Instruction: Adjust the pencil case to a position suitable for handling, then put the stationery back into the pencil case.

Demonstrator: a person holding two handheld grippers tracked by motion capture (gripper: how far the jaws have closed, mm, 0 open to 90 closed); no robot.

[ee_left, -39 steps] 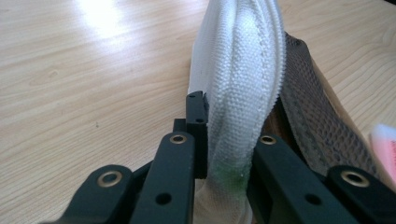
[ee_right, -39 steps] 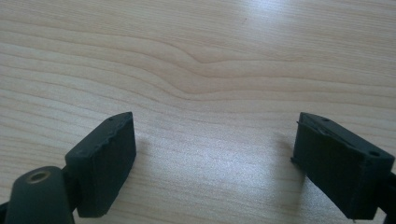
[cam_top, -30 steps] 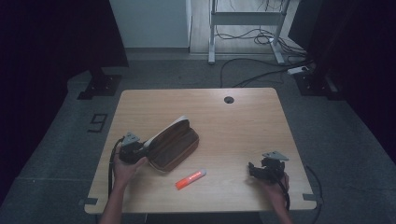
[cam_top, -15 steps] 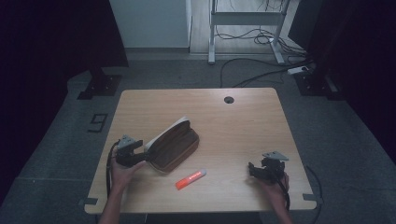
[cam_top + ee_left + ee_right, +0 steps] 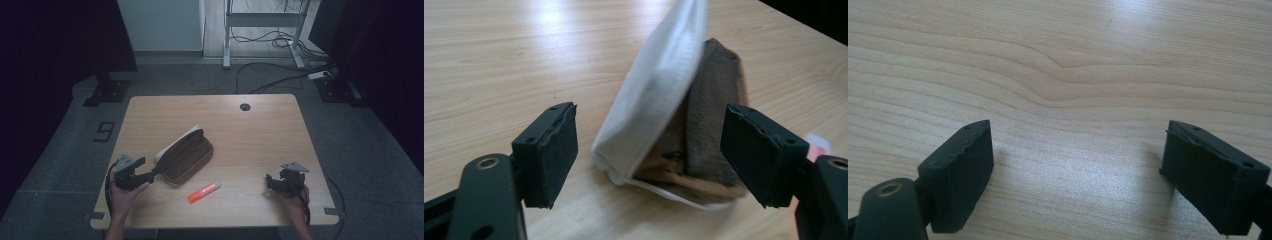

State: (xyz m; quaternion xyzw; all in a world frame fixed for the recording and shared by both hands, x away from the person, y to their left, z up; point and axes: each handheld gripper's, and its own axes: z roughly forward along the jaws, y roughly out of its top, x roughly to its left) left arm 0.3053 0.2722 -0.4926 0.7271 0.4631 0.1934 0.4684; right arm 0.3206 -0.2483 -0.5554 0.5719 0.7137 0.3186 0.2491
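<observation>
We see a brown pouch (image 5: 704, 130) with a white lining flap (image 5: 659, 95) standing up, its mouth open. It lies on the table just ahead of our left jaws, its near end between them, untouched.

You work at a light wooden bench (image 5: 260, 130) with a round cable hole (image 5: 245, 107) near its far edge. Around it you see a grey carpet floor (image 5: 70, 150). Behind stand a white cabinet (image 5: 162, 25) and a metal frame (image 5: 262, 20), with cables (image 5: 272, 80) on the floor. The sides are dark.
</observation>
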